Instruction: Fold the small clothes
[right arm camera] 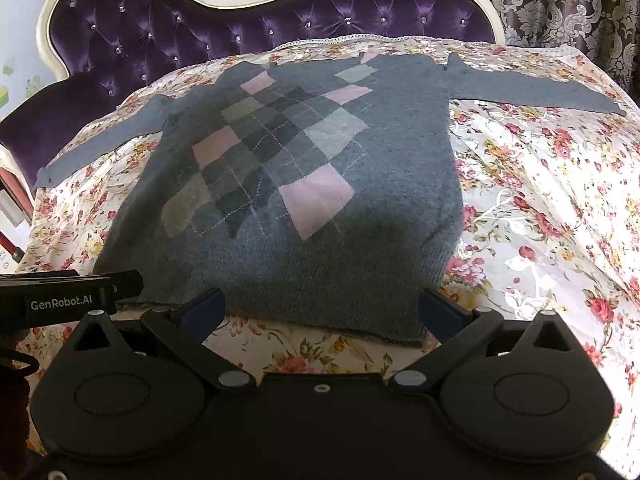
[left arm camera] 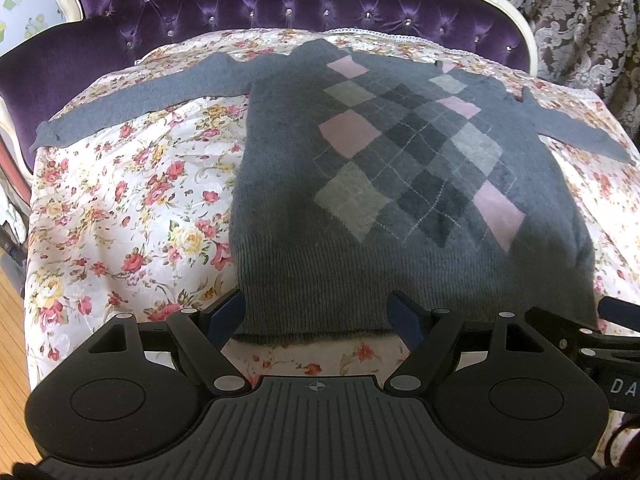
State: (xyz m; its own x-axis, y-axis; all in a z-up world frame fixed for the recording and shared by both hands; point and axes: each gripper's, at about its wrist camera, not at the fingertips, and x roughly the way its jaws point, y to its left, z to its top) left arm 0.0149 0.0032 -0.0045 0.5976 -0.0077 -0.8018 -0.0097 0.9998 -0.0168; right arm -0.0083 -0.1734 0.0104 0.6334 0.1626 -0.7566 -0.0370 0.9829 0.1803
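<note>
My left claw (left arm camera: pixel 318 316) is spread wide, nothing gripped; the sweater (left arm camera: pixel 360 184) hem lies between its fingers, w/ the hem's left corner just beside the left finger (left arm camera: pixel 226 314). Off to the claw's far left the left sleeve (left arm camera: pixel 132 104) runs out flat over the floral bedspread (left arm camera: pixel 120 220). Straight ahead of both claws the argyle front lies face up, neck toward the purple headboard (left arm camera: pixel 240 4). I'd say it's spread like that so the sleeves can fold in first. My right claw (right arm camera: pixel 320 312) is released too, straddling the hem's right part, right corner by its right finger (right arm camera: pixel 440 312). The right sleeve (right arm camera: pixel 532 92) stretches away to its far right. Both claws sit at the hem prob. to pinch it next; no fold made yet.
</note>
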